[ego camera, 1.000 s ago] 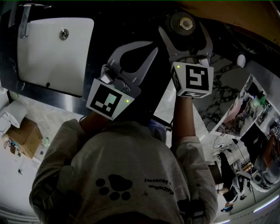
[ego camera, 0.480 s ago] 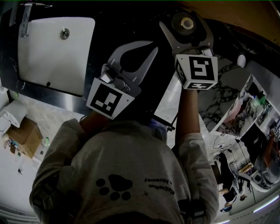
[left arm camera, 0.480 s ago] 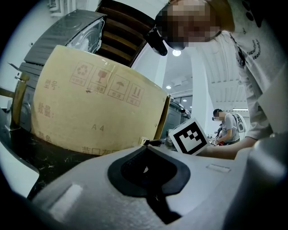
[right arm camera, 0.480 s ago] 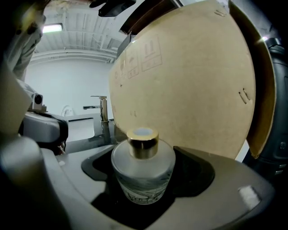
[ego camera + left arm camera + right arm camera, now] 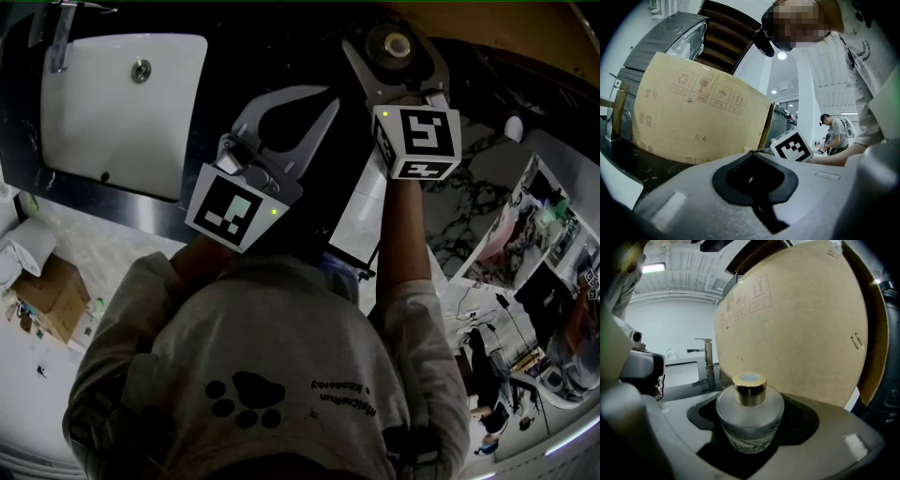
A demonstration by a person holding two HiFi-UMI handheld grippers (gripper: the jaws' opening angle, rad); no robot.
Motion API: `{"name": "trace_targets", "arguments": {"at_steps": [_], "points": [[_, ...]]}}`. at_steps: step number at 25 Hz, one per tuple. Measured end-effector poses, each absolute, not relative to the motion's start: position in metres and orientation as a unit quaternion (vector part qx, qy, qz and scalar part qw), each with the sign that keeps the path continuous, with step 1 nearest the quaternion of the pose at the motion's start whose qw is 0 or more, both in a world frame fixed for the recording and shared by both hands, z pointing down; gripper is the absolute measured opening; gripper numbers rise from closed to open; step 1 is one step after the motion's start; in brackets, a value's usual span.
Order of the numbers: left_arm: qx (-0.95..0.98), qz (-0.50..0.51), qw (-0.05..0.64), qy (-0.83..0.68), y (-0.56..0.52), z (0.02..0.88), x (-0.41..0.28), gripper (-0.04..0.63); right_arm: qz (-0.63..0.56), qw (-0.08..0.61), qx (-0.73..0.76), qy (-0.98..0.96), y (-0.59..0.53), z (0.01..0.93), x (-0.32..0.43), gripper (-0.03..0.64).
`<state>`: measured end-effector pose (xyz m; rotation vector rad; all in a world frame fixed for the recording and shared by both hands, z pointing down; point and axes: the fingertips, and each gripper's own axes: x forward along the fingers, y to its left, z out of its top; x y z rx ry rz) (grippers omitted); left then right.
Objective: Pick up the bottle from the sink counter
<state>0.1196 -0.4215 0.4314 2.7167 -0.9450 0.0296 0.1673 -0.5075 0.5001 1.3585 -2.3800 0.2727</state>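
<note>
A short, round frosted-glass bottle (image 5: 394, 45) with a gold cap stands on the black counter (image 5: 281, 47) in front of a cardboard box. In the right gripper view the bottle (image 5: 750, 413) sits upright between the grey fingers (image 5: 656, 427), with a dark gap on each side. My right gripper (image 5: 394, 37) flanks it; its jaws have just been closing round the bottle and do not press on it. My left gripper (image 5: 323, 96) hangs over the counter left of it, with its tips together (image 5: 750, 152) and nothing in it.
A white sink (image 5: 122, 103) with a faucet (image 5: 56, 42) lies at the left. The tall cardboard box (image 5: 797, 324) stands right behind the bottle. A white sheet (image 5: 361, 216) lies on the counter under my right arm. Marbled counter (image 5: 469, 187) runs off to the right.
My right gripper has slid forward so the bottle sits deeper between its fingers, and the fingers have drawn in. The left gripper has stayed put.
</note>
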Motion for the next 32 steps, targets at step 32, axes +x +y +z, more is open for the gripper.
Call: {"name": "trace_targets", "arguments": {"at_steps": [32], "points": [[0.938,-0.028,0.052,-0.341,-0.289,0.331,0.106,0.0,0.081,0.161,0.55,-0.816,-0.338,0.389,0.197,0.334]]}}
